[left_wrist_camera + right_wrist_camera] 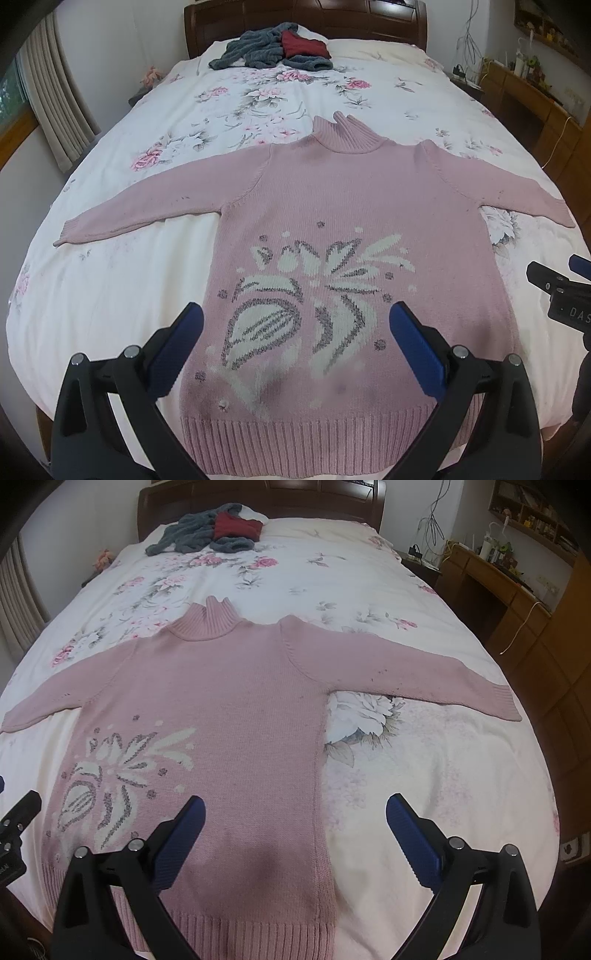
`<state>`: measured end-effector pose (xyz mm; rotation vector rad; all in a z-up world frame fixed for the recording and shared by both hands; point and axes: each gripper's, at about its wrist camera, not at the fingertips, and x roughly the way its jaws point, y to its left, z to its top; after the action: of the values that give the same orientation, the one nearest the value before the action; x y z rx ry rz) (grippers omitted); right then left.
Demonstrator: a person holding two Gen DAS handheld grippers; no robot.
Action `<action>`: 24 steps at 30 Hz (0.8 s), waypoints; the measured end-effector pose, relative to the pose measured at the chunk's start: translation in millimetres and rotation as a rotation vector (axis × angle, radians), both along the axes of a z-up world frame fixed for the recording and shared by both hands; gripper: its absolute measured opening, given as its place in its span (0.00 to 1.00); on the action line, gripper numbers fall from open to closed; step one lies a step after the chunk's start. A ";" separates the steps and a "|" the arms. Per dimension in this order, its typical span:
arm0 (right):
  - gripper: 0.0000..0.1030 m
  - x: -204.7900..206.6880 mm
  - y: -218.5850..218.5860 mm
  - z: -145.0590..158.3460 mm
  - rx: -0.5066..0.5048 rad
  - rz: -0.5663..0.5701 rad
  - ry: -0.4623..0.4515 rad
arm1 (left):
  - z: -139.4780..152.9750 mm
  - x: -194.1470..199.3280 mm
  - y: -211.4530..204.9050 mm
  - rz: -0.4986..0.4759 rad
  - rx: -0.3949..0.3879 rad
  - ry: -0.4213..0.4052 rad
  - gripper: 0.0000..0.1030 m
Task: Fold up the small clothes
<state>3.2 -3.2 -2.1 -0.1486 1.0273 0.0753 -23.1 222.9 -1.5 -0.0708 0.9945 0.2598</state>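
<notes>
I see the pink sweater (332, 206) spread flat, front up, across the near half of the bed (122, 306), filling the centre of the left wrist view and the left and centre of the right wrist view. Its ribbed collar (345, 136) points toward the top of the frame, with one small flap standing up. Both sleeves lie out sideways; the cuff at the right edge of the left view is squeezed by the fisheye rim, and the one at the left edge of the right view is partly cut off. The white and grey knitted leaf pattern (306, 306) sits low on the body. The ribbed hem (325, 435) runs along the bottom, its corners hidden behind my tool arms.

My left tool (295, 347) hangs above the lower body of the sweater, blue pads wide apart, gripping nothing. My right tool (295, 834) hovers over the sweater's right side edge and bare bedspread, likewise spread wide and empty. I cannot tell how high either one sits above the knit.

At the top of the frame, a heap of grey clothes (255, 51) with a dark red garment (304, 46) on it lies by the headboard (306, 22); how many pieces are in it I can't make out. A wooden desk (495, 579) with blurred clutter occupies the upper right.
</notes>
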 end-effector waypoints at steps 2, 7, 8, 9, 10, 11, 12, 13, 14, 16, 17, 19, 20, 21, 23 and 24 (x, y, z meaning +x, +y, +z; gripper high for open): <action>0.96 -0.5 0.5 0.0 0.001 -0.001 0.000 | -0.1 -0.1 0.8 0.001 -0.002 0.001 0.97; 0.96 -1.7 2.4 0.6 0.002 -0.001 -0.005 | -0.2 -0.3 1.0 0.002 -0.002 0.000 0.97; 0.96 -1.6 2.7 0.5 0.003 -0.001 -0.005 | -0.1 -0.2 1.0 0.001 -0.003 0.000 0.97; 0.96 -1.5 2.5 0.6 0.003 -0.001 -0.004 | -0.1 -0.3 0.9 0.000 -0.004 0.000 0.97; 0.96 -1.3 1.6 1.0 0.003 -0.002 -0.004 | -0.1 -0.2 0.7 0.000 -0.003 0.000 0.97; 0.96 -1.3 1.5 1.0 0.004 -0.001 -0.003 | -0.1 -0.2 0.6 0.001 -0.001 0.000 0.97; 0.96 -1.4 1.6 0.8 0.004 -0.002 -0.002 | -0.2 0.0 0.6 0.000 -0.001 -0.001 0.97; 0.96 -1.0 0.5 1.2 0.005 -0.001 0.000 | -0.4 0.3 1.1 0.000 -0.002 -0.001 0.97; 0.96 -1.4 1.1 0.8 0.005 -0.001 0.001 | -0.3 0.1 1.0 0.001 -0.002 -0.001 0.97; 0.96 -0.5 -0.1 0.4 0.005 0.000 0.004 | -0.5 0.4 0.8 0.000 0.000 0.000 0.97; 0.96 -0.7 0.1 0.0 0.005 -0.001 0.006 | -0.3 0.1 0.8 0.001 -0.001 0.000 0.97; 0.96 0.1 -0.9 -1.1 0.006 -0.001 0.009 | -0.6 0.4 0.9 -0.001 0.000 0.001 0.97; 0.96 0.3 -0.8 -1.3 0.006 -0.001 0.010 | -0.6 0.6 1.1 -0.001 0.001 0.001 0.97; 0.96 0.4 -0.8 -1.5 0.006 -0.001 0.011 | -0.6 0.3 1.2 0.000 0.000 0.000 0.97; 0.96 0.5 -0.8 -1.4 0.007 -0.001 0.010 | -0.7 0.5 1.5 0.001 -0.001 0.000 0.97; 0.96 0.7 -0.9 -1.5 0.009 -0.001 0.009 | -0.7 0.3 1.0 0.000 0.001 0.001 0.97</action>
<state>3.9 -4.1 -3.5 -0.1404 1.0355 0.0799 -22.8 223.9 -2.2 -0.0703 0.9950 0.2606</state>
